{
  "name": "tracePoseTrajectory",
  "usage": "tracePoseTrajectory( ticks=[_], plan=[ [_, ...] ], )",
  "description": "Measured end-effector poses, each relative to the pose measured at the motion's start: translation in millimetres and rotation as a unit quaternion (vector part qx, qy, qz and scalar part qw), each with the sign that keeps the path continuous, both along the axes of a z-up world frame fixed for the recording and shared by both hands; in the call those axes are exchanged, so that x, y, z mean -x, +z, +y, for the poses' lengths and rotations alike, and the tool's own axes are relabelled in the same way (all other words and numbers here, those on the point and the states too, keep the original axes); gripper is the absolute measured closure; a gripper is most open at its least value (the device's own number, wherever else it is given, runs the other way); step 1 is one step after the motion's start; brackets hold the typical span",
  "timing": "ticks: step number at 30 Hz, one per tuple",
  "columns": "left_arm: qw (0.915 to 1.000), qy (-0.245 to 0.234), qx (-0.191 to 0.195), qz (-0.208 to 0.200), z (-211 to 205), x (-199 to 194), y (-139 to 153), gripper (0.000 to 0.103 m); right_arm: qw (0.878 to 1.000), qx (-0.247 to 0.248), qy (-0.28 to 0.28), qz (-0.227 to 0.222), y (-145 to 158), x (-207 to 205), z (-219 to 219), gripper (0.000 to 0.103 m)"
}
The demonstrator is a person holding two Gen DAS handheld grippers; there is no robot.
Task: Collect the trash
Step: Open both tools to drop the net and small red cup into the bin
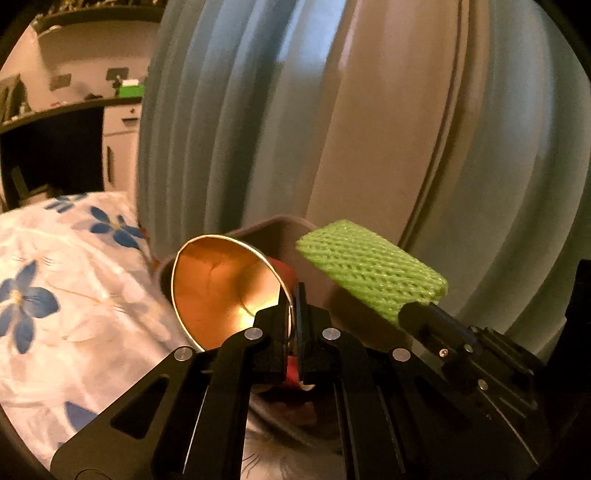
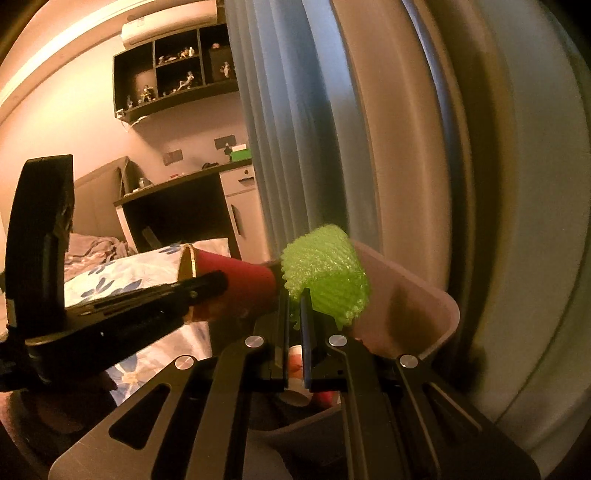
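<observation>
Trash is held in both hands above the brown plastic bin (image 2: 424, 295) beside the bed: the left gripper (image 1: 292, 295) has its fingers closed on the rim of a red paper cup with golden inside (image 1: 221, 284), the right gripper (image 2: 294, 299) pinches a green foam net sleeve (image 2: 325, 273). Best bring each fully over the opening, then open the fingers.

I'm working in a bedroom of a home. A bed with a white cover (image 1: 55, 295) printed with blue flowers lies at the left, and long blue-grey curtains (image 2: 288, 129) hang just beside it. On the far wall I see dark shelves of small figurines (image 2: 173, 66), an air conditioner (image 2: 170, 22) above them, and a dark counter (image 2: 177, 184) with a white cabinet (image 2: 243, 206) beside it.
</observation>
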State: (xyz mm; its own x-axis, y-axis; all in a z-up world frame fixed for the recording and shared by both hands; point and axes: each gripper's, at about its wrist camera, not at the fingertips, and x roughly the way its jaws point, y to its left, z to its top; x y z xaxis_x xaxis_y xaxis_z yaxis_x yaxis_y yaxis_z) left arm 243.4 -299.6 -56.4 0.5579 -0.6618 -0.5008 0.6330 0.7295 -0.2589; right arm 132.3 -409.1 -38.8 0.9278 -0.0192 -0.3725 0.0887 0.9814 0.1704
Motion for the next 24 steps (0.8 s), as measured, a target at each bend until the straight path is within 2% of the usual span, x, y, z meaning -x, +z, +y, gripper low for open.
tracePoseTrajectory(
  ticks=[3, 4, 5, 7, 11, 13, 15, 17, 19, 22, 24],
  plan=[
    [0.9997, -0.001, 0.014, 0.021, 2, -6, -8, 0.071, 1.0, -0.001, 0.002, 0.006, -4, -4, -2, 0.097],
    [0.9995, 0.008, 0.02, 0.023, 6, -7, -10, 0.05, 1.0, -0.002, 0.004, 0.008, -6, -5, -3, 0.097],
    [0.9991, 0.016, 0.03, 0.026, 13, -10, -10, 0.034, 1.0, -0.004, 0.005, 0.01, -7, -6, -3, 0.097],
    [0.9981, 0.028, 0.045, 0.032, 23, -9, -10, 0.026, 1.0, -0.005, 0.006, 0.016, -10, -9, -4, 0.097],
    [0.9962, 0.076, 0.032, 0.029, 46, -9, -8, 0.009, 1.0, -0.008, 0.008, 0.023, -12, -10, -4, 0.096],
    [0.994, 0.104, 0.028, 0.02, 59, -4, -5, 0.006, 1.0, -0.011, 0.011, 0.026, -13, -10, -4, 0.094],
    [0.9916, 0.129, 0.015, 0.006, 71, 4, -3, 0.006, 0.999, -0.014, 0.011, 0.029, -15, -9, -3, 0.079],
    [0.9876, 0.157, -0.002, -0.006, 84, 13, -1, 0.006, 0.999, -0.016, 0.011, 0.029, -14, -7, -2, 0.07],
    [0.9837, 0.179, -0.016, -0.009, 94, 21, -1, 0.006, 0.999, -0.018, 0.011, 0.03, -12, -6, -2, 0.068],
    [0.9778, 0.207, -0.026, -0.018, 109, 32, 0, 0.006, 1.0, -0.022, 0.007, 0.021, -7, 1, 1, 0.051],
    [0.9713, 0.233, -0.038, -0.032, 118, 42, 3, 0.006, 1.0, -0.018, 0.001, 0.017, -2, 6, 4, 0.035]
  ],
)
